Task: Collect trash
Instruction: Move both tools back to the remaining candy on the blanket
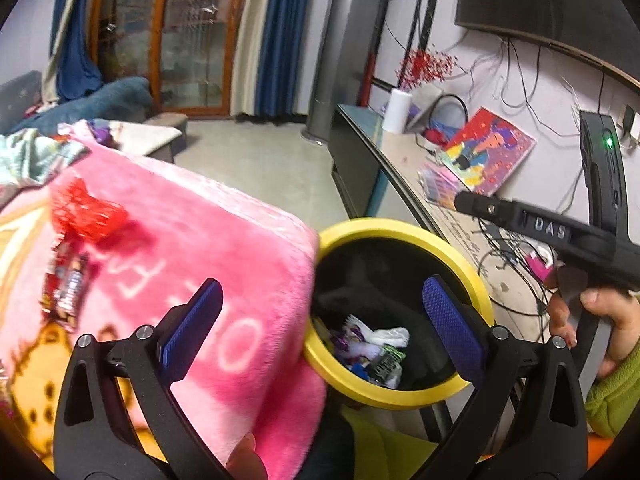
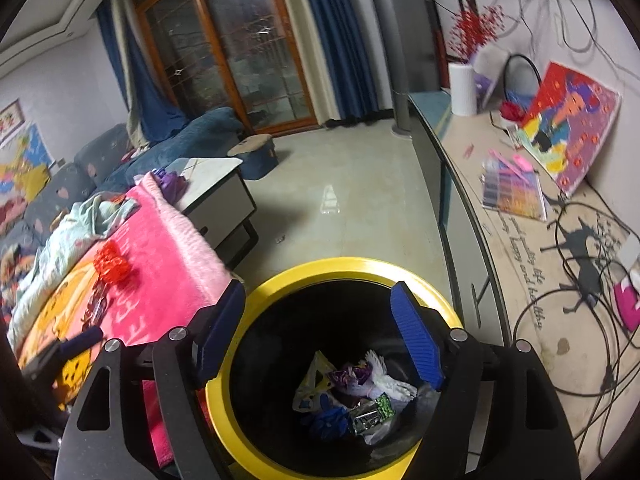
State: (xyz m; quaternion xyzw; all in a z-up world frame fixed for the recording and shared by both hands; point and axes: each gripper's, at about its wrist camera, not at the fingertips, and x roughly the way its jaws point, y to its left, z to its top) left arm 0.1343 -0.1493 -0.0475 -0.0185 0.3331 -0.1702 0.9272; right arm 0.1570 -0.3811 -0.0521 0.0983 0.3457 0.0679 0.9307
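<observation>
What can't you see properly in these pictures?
- Bottom of the trash bin: in the right wrist view, the open right gripper covers part of the trash pile.
- Snack wrappers on the pink blanket: left wrist view, too blurred to read.
- Red mesh scrap: blurred, can't tell what it is.
- Left gripper: open, holding nothing; its handle is cut off by the bottom edge.

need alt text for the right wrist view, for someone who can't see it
The open, empty right gripper hangs over a yellow-rimmed black trash bin with wrappers and crumpled tissue at the bottom. To the left, a pink blanket carries a red mesh scrap; to the right, a counter is strewn with black cables.
</observation>
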